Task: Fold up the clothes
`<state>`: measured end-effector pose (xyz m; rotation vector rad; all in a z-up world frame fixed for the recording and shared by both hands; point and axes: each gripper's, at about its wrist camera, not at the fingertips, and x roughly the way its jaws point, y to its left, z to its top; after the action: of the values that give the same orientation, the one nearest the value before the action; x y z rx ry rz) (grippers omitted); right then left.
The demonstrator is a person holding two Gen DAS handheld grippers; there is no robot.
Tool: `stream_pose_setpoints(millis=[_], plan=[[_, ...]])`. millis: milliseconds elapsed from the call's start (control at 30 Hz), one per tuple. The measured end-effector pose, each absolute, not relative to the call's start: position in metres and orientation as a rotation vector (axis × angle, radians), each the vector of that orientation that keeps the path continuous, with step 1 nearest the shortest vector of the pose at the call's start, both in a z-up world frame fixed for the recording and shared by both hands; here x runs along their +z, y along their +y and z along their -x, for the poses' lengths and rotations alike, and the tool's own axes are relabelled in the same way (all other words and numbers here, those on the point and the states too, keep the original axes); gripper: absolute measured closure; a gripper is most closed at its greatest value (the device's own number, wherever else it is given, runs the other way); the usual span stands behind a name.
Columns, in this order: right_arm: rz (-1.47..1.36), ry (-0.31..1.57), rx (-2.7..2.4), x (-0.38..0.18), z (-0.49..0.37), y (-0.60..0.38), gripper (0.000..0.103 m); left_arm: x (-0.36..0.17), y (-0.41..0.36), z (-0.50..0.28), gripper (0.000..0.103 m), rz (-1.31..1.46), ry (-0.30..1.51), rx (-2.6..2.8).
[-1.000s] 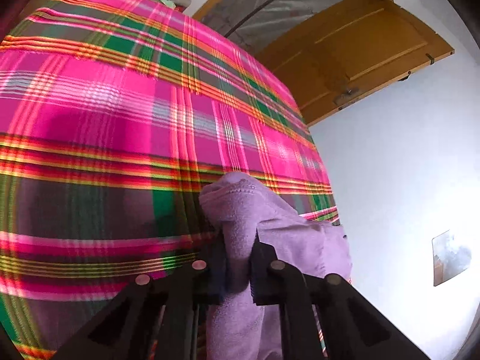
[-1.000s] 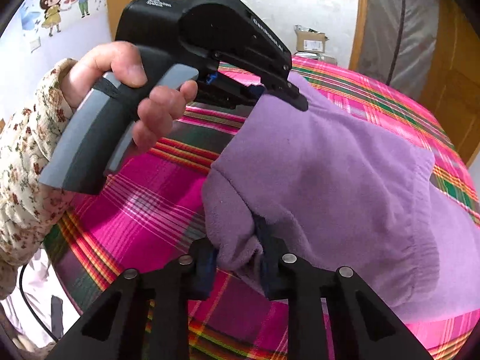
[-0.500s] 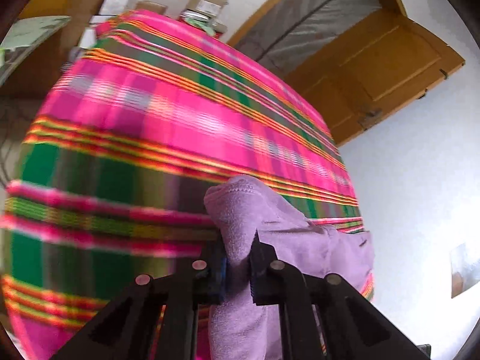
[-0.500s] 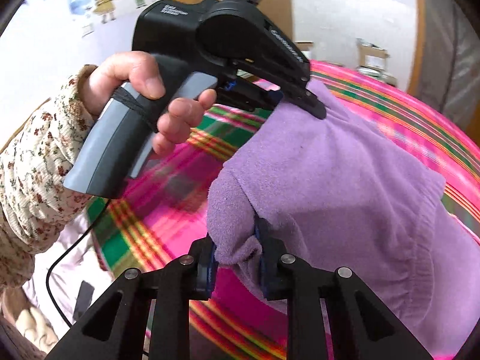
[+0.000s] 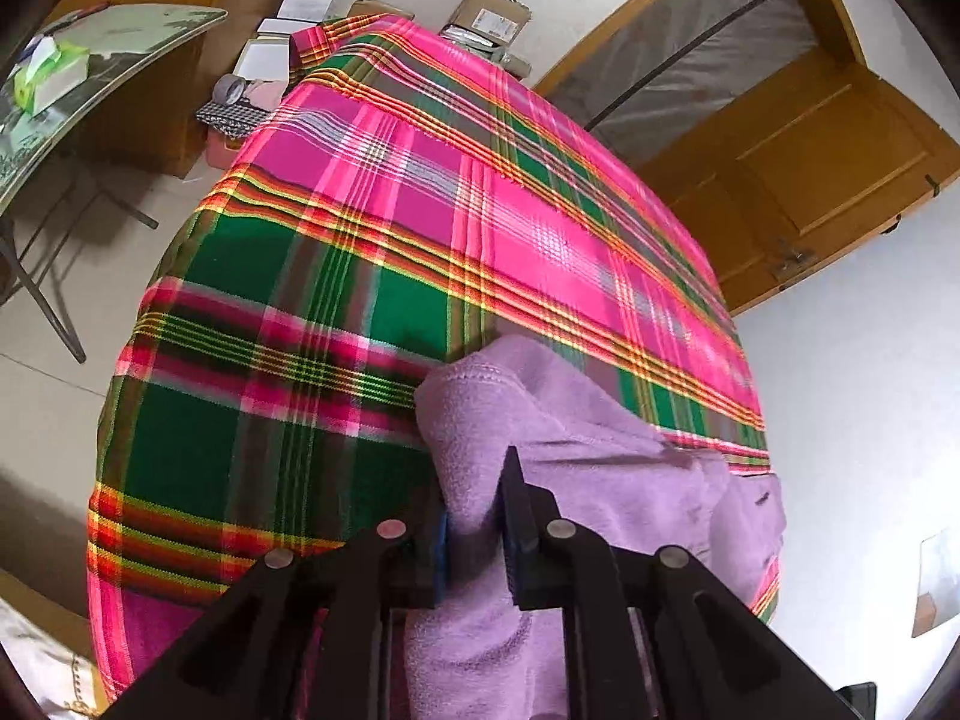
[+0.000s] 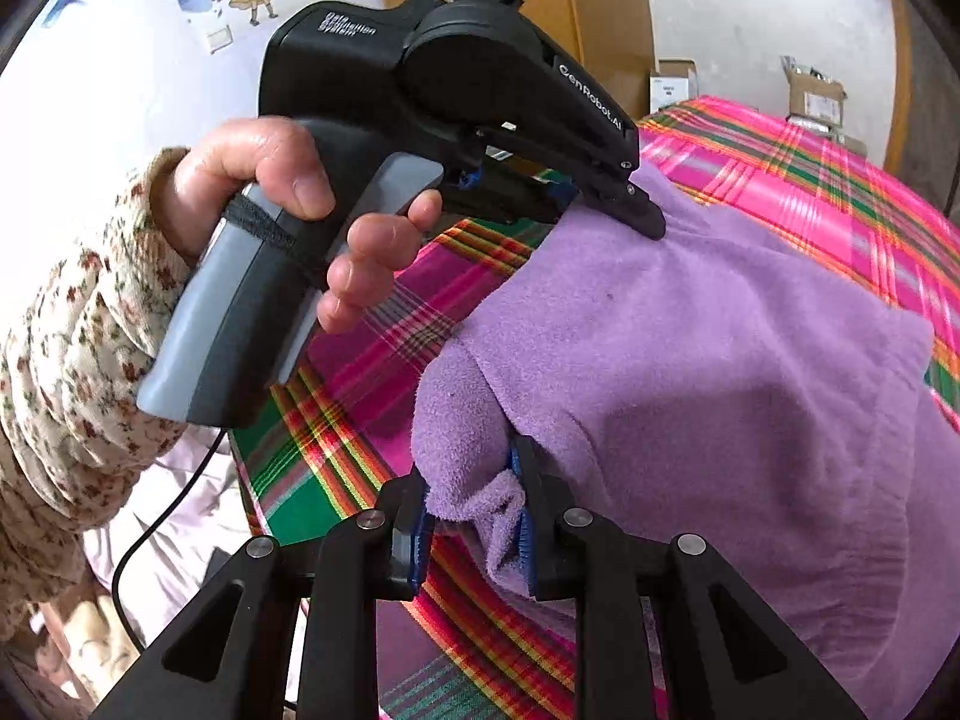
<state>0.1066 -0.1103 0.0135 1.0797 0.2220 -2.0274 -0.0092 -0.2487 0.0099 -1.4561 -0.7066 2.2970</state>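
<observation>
- Our left gripper (image 5: 471,525) pinches a bunched edge of the purple fleece garment (image 6: 720,372).
- Ahead of both tools it drapes over the plaid cloth (image 5: 420,228).
- Our right gripper (image 6: 474,531) pinches another edge; soft, light, floppy, so we grip seams.

One purple fleece garment (image 6: 708,372), soft and fuzzy, with a stitched hem. It is lifted at its near edge, bunched at two gripped corners, and drapes rightward over the plaid-covered tabletop (image 5: 372,276). Surface creased, partly folded.
</observation>
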Motion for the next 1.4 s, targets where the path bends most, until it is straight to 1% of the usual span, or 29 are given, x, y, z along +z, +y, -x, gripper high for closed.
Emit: stream_pose_setpoints(millis=[67, 133, 200, 267, 367, 467, 567, 633, 833, 933, 1033, 1300, 1400], plan=[[-1.083, 0.217, -2.01, 0.014, -0.114, -0.11, 0.075, 0.011, -0.247, 0.009, 0.084, 1.463, -0.699, 2.308], [-1.089, 0.215, -1.991, 0.011, -0.094, -0.11, 0.071, 0.012, -0.248, 0.007, 0.081, 1.472, -0.703, 2.322], [-1.093, 0.194, -1.976, 0.011, -0.095, -0.106, 0.067, 0.013, -0.25, 0.003, 0.077, 1.483, -0.713, 2.338], [-1.099, 0.171, -1.958, 0.01, -0.092, -0.09, 0.067, 0.016, -0.25, -0.001, 0.074, 1.495, -0.696, 2.369], [-1.086, 0.149, -1.943, 0.015, -0.092, -0.078, 0.067, 0.028, -0.248, -0.012, 0.072, 1.505, -0.643, 2.436], [-1.05, 0.102, -1.952, 0.025, -0.092, -0.056, 0.067, 0.045, -0.244, -0.023, 0.07, 1.451, -0.615, 2.481], [-1.02, 0.032, -1.978, 0.034, -0.087, -0.029, 0.067, 0.058, -0.241, -0.033, 0.07, 1.422, -0.633, 2.513], [-1.005, -0.003, -1.995, 0.042, -0.099, -0.01, 0.067, 0.067, -0.239, -0.041, 0.07, 1.4, -0.64, 2.536], [-0.977, -0.114, -2.132, 0.056, -0.113, 0.059, 0.067, 0.089, -0.217, -0.063, 0.07, 1.367, -0.611, 2.594], [-0.986, -0.165, -2.223, 0.051, -0.103, 0.098, 0.067, 0.093, -0.191, -0.069, 0.07, 1.336, -0.548, 2.561], [-1.03, -0.169, -2.341, 0.045, -0.098, 0.137, 0.067, 0.091, -0.16, -0.07, 0.07, 1.319, -0.489, 2.506], [-1.181, -0.209, -2.6, 0.015, -0.081, 0.228, 0.067, 0.065, -0.057, -0.066, 0.07, 1.347, -0.232, 2.353], [-1.216, -0.249, -2.666, 0.009, -0.08, 0.258, 0.067, 0.056, -0.019, -0.075, 0.07, 1.34, -0.097, 2.298]])
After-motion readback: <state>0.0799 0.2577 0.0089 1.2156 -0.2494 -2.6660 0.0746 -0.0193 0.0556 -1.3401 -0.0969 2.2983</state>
